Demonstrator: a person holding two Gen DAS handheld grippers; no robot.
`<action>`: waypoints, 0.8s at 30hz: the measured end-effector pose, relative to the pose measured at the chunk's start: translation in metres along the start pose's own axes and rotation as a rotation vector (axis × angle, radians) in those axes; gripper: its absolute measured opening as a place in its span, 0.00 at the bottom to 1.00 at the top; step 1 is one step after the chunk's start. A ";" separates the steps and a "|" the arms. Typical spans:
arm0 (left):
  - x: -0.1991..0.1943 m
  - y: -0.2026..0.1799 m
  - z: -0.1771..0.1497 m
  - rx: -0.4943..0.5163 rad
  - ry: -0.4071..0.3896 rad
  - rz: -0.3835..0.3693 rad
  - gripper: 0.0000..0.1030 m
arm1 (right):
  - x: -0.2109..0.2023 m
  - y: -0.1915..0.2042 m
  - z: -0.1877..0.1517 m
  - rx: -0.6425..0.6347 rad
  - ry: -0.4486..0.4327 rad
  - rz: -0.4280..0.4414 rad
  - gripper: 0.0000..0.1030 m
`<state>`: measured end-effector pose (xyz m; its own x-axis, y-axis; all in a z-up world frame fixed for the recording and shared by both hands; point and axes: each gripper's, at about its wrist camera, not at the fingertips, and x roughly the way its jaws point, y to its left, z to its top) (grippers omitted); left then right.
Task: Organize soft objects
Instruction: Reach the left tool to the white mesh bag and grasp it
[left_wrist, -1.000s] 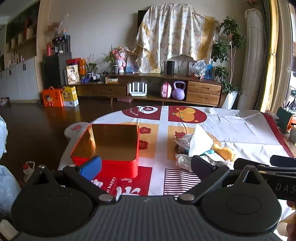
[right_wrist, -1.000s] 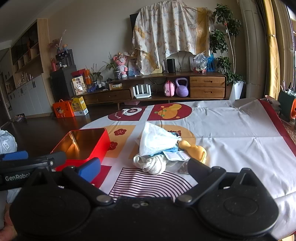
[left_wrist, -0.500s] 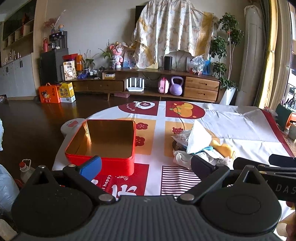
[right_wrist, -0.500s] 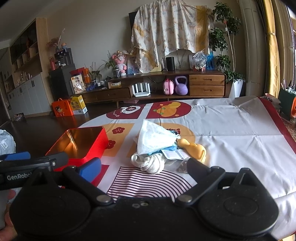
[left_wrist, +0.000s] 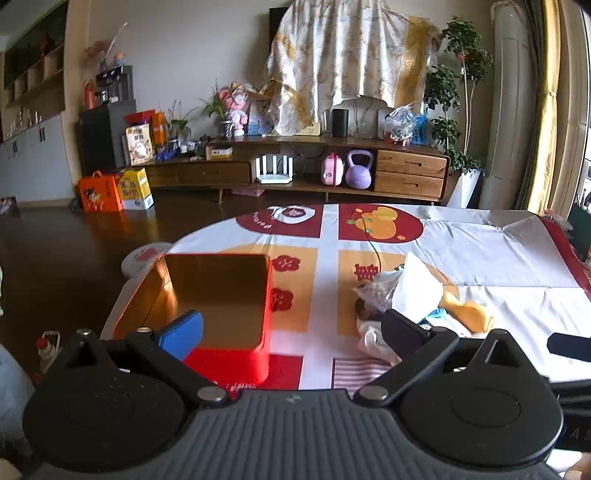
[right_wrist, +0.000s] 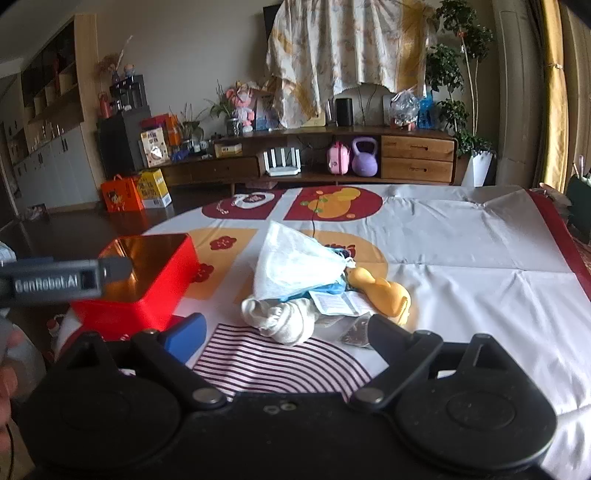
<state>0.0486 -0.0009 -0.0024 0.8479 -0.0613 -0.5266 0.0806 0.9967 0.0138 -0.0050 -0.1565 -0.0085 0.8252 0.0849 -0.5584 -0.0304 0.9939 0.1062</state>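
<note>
An open red tin (left_wrist: 221, 295) with a gold inside stands at the table's left. To its right lies a heap of soft things: a white mesh pouch (right_wrist: 295, 266), a rolled white sock (right_wrist: 280, 321), a yellow plush toy (right_wrist: 384, 291) and a paper packet (right_wrist: 336, 304). My left gripper (left_wrist: 291, 330) is open, just short of the tin's near right corner. My right gripper (right_wrist: 288, 334) is open with its jaws closing. The sock lies just ahead of its pads, untouched. The left gripper's body (right_wrist: 55, 282) shows at the left of the right wrist view.
A white cloth with red and orange prints (right_wrist: 461, 258) covers the table. A hand (right_wrist: 7, 376) shows at the left edge. Beyond the table are dark floor and a wooden sideboard (left_wrist: 332, 166) crowded with objects. The other gripper's fingertip (left_wrist: 569, 347) sits at the right.
Both grippers have come forward and a little lower toward the table. The tin and the heap now look larger and nearer. Nothing was taken hold of.
</note>
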 end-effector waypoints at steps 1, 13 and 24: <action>0.005 -0.002 0.002 0.008 0.001 -0.010 1.00 | 0.004 -0.002 0.000 -0.003 0.006 -0.002 0.88; 0.076 -0.041 0.018 0.068 0.028 -0.092 1.00 | 0.074 -0.044 -0.002 -0.050 0.118 -0.086 0.77; 0.142 -0.081 0.019 0.177 0.140 -0.244 0.71 | 0.116 -0.055 -0.004 -0.081 0.182 -0.107 0.71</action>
<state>0.1727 -0.0913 -0.0623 0.7134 -0.2767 -0.6439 0.3728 0.9278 0.0143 0.0903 -0.2004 -0.0830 0.7109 -0.0175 -0.7031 0.0007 0.9997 -0.0242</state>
